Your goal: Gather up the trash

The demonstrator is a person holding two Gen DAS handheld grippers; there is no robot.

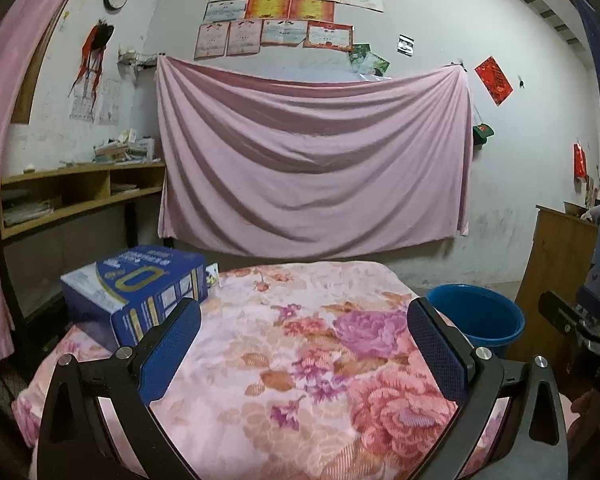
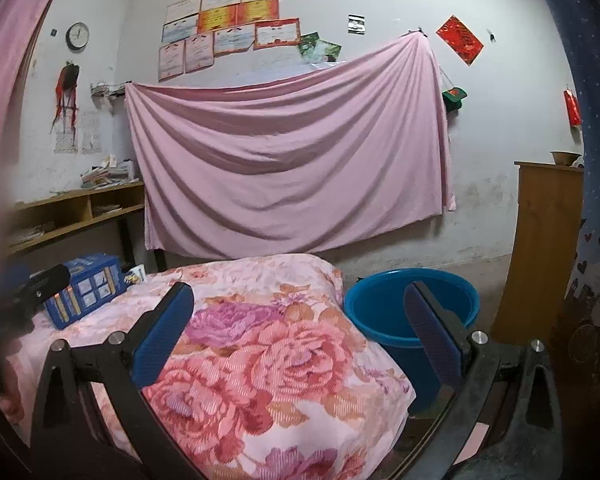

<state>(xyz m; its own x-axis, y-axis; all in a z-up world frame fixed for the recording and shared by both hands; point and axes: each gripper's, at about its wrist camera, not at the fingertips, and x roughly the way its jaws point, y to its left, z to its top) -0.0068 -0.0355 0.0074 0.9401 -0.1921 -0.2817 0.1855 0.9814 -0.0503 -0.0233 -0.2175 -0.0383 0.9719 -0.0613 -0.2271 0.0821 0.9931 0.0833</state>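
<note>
- Far left of the floral blanket (image 1: 300, 360), a wooden shelf (image 1: 80, 188) stands against the wall, papers stacked on top and in its cubbies.
- The blue carton (image 1: 136, 288) lies at the blanket's far-left corner, a small card-like item (image 1: 212, 274) just behind it; these are probably the trash, though the card is too small to tell for sure.
- The left gripper (image 1: 304, 344) hovers over the blanket's middle, fingers spread wide and empty.
- The right gripper (image 2: 300, 332) hangs over the blanket's right edge, fingers likewise spread, holding nothing.
- The blue bucket (image 2: 412, 308) sits on the floor just right of the blanket, likely the bin.
- Risk: the carton is broad, so a pinch at one corner could let it swing or slip on the way across to the bucket; fingers dipping low could snag the plush blanket.
- Behind the blanket, a pink sheet (image 1: 312, 160) drapes the white wall under a row of certificates (image 1: 284, 16); a wooden cabinet (image 2: 540, 248) stands to the right.
</note>
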